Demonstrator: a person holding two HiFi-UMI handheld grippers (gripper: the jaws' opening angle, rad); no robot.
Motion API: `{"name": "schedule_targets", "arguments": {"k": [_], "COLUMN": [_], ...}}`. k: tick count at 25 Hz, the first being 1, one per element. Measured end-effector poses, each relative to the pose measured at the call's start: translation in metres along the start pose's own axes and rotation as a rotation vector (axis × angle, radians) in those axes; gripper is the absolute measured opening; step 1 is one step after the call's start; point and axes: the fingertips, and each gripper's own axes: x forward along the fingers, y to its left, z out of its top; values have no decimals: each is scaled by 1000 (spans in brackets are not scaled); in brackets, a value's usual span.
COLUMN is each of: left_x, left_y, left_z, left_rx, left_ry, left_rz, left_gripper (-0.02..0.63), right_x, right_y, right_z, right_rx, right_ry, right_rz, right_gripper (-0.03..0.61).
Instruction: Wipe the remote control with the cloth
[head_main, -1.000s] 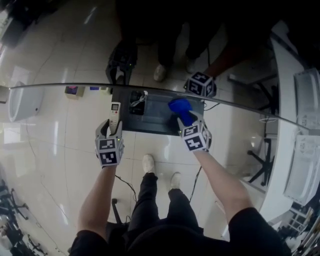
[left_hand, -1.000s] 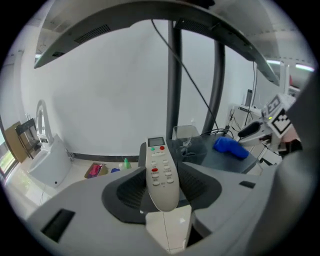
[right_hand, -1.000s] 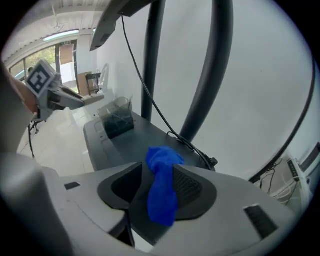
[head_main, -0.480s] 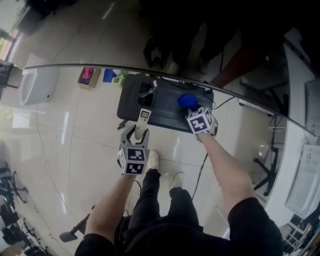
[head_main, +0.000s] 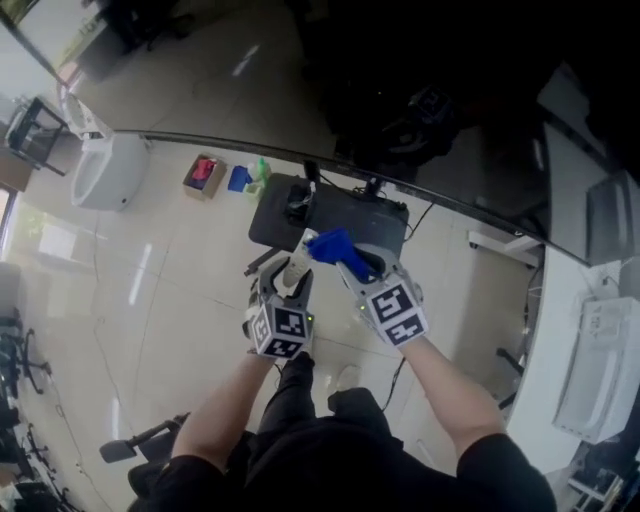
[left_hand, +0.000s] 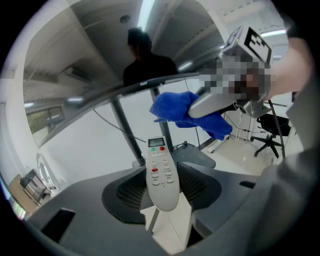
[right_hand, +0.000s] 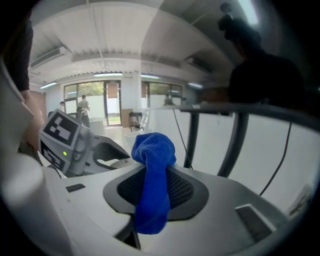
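Observation:
A white remote control (left_hand: 161, 172) stands upright between the jaws of my left gripper (left_hand: 162, 192), buttons and small screen facing the camera. In the head view the remote (head_main: 296, 272) sticks out ahead of the left gripper (head_main: 290, 280). A blue cloth (right_hand: 152, 175) hangs bunched between the jaws of my right gripper (right_hand: 155, 192), which are closing on it. Held up in the air, the cloth (head_main: 335, 248) sits just right of the remote's top, and whether they touch I cannot tell. The cloth (left_hand: 185, 110) hovers above the remote's tip.
Below the grippers lies a glass tabletop with a curved far edge (head_main: 200, 143). Under it stands a black box (head_main: 340, 215) with cables. A white bin (head_main: 108, 170) and small coloured boxes (head_main: 205, 172) sit on the floor at left. A white desk (head_main: 590, 340) runs along the right.
Both grippers have drawn together near the middle. The left gripper brought the remote rightward, and the right gripper swung the cloth left, up to the remote's top. The head view has shifted.

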Motion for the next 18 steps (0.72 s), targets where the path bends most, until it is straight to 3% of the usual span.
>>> {"name": "schedule_targets", "arguments": {"k": [4, 9, 14, 18], "left_x": [-57, -120, -163, -191], "left_y": [-21, -50, -67, -70], "left_z": [42, 77, 72, 63], "left_rx": [93, 199, 343, 378], "left_ry": [-59, -106, -123, -146], "left_rz": [16, 18, 1, -26], "left_gripper": [199, 199, 199, 199], "right_x": [-52, -94, -112, -120], "right_y": [69, 132, 159, 165], "right_z": [40, 49, 50, 55], "right_rx": [-159, -338, -433, -447], "right_ry": [-5, 86, 160, 169], "right_rz": [157, 251, 222, 155], "right_gripper": [110, 110, 109, 107]}}
